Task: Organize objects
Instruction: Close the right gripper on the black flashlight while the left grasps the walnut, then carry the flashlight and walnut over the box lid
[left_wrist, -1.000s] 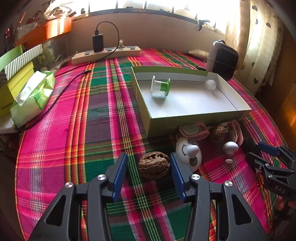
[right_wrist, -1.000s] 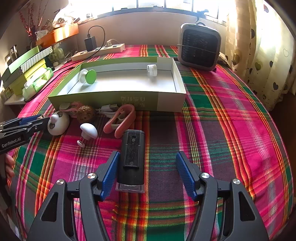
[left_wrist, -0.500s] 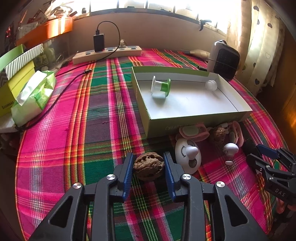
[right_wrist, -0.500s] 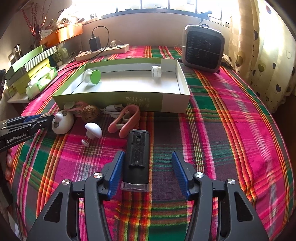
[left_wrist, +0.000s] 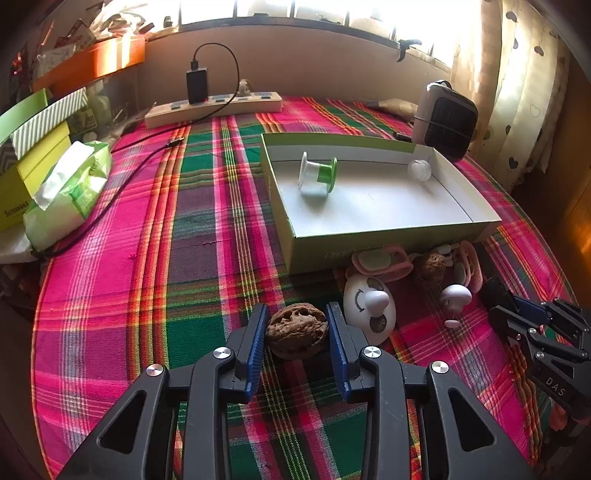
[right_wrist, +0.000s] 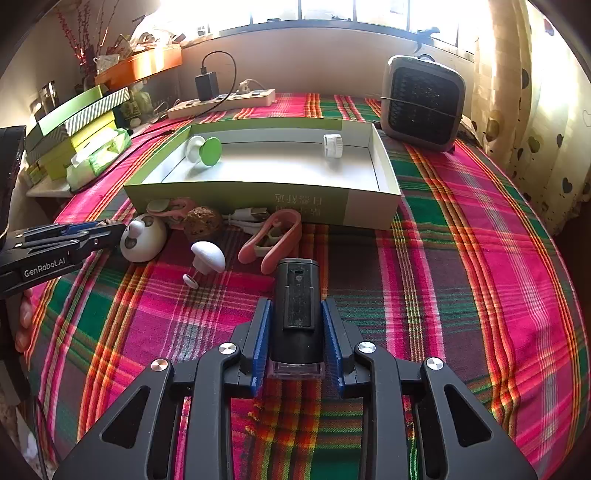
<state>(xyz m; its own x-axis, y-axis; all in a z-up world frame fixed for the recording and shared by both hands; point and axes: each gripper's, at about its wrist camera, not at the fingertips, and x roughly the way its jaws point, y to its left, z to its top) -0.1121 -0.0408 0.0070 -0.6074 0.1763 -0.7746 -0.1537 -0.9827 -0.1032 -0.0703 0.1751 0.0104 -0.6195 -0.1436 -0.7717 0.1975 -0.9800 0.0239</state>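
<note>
My left gripper (left_wrist: 297, 325) is shut on a brown walnut (left_wrist: 297, 329) just above the plaid tablecloth. My right gripper (right_wrist: 295, 321) is shut on a black box-shaped device (right_wrist: 297, 310) lying on the cloth. The open green-walled box (left_wrist: 373, 236) holds a green-and-white spool (left_wrist: 318, 175) and a small white cap (left_wrist: 419, 170). In front of the box lie a white egg-shaped toy (left_wrist: 367, 310), a white mushroom-shaped piece (right_wrist: 208, 256), a second walnut (right_wrist: 201, 223) and a pink clip (right_wrist: 273, 240).
A small grey heater (right_wrist: 423, 105) stands behind the box on the right. A power strip (left_wrist: 214, 109) with a charger and cable lies at the back. A tissue pack (left_wrist: 68, 192) and stacked boxes (left_wrist: 33, 147) sit at the left edge.
My right gripper has closed on the black device. My left gripper, shut on the walnut since half a second ago, holds it in much the same place.
</note>
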